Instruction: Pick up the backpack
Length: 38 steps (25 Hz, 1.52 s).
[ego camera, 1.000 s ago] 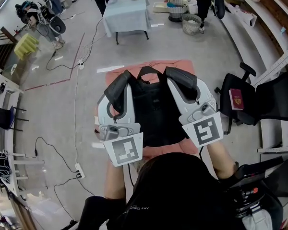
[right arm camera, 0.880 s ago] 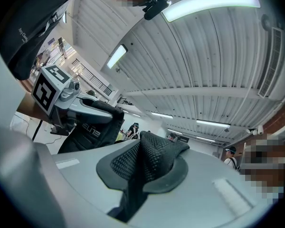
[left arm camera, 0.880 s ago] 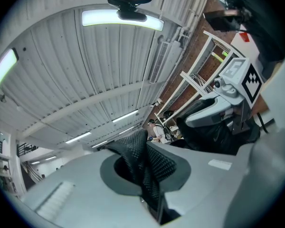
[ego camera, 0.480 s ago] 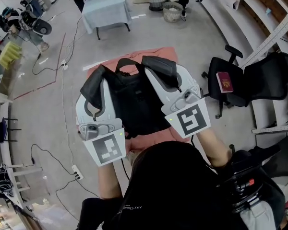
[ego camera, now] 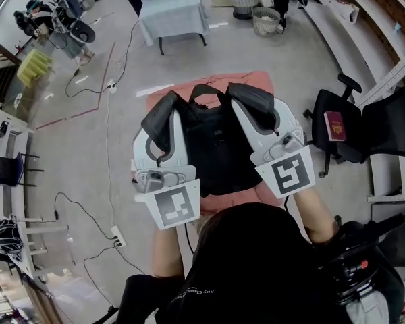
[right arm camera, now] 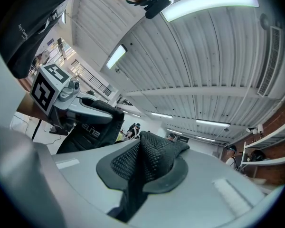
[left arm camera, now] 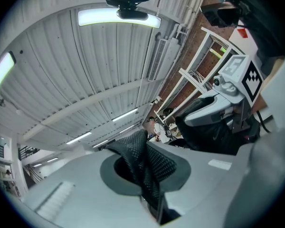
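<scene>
**Head view: both tongs clamped on the backpack's straps**

At far left, a power strip point(ego camera: 116, 235) lies on the grey floor point(ego camera: 74, 154). Next, the left tongs point(ego camera: 166, 121) point away from the person, closed tight on the left shoulder strap point(left arm camera: 143, 158), whose black mesh is pinched between the jaws in the left gripper view. In the middle, the black backpack point(ego camera: 212, 147) sits between the two tools, over a pink tabletop point(ego camera: 256, 82). Whether it is clear of that surface cannot be told. Further right, the right tongs point(ego camera: 255, 108) are likewise clamped on the right shoulder strap point(right arm camera: 145, 160), with mesh bunched between the jaws. At far right stands a black office chair point(ego camera: 354, 140) with a red booklet point(ego camera: 334, 125) on its seat.
</scene>
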### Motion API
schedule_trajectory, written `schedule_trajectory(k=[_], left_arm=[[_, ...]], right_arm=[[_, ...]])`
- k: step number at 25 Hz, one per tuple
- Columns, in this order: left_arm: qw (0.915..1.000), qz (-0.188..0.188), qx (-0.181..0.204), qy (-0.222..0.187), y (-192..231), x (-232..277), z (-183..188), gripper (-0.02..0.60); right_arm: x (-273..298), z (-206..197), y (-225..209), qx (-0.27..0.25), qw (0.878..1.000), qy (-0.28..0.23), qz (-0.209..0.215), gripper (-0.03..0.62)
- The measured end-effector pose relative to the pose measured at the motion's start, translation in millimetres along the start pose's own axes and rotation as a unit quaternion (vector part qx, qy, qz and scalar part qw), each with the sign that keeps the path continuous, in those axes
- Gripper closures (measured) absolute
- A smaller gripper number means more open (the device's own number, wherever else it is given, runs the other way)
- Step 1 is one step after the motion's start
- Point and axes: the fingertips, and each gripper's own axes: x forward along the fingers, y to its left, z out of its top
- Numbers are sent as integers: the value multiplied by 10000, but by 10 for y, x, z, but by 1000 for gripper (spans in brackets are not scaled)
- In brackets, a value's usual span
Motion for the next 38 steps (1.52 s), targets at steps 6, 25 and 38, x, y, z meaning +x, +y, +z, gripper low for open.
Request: schedule_trajectory(k=[6,25,38], left_arm=[[10000,31,38,-35,38,35,147,551],[9995,233,217,85,64,9,63,551],[9995,253,183,82,67,8,45,551]], right_arm=[[1,33,34,-48,10000,-25,74,553],[74,10,181,154,9997,151,-110,554],[111,10,209,85,9996,192,-165,554]])
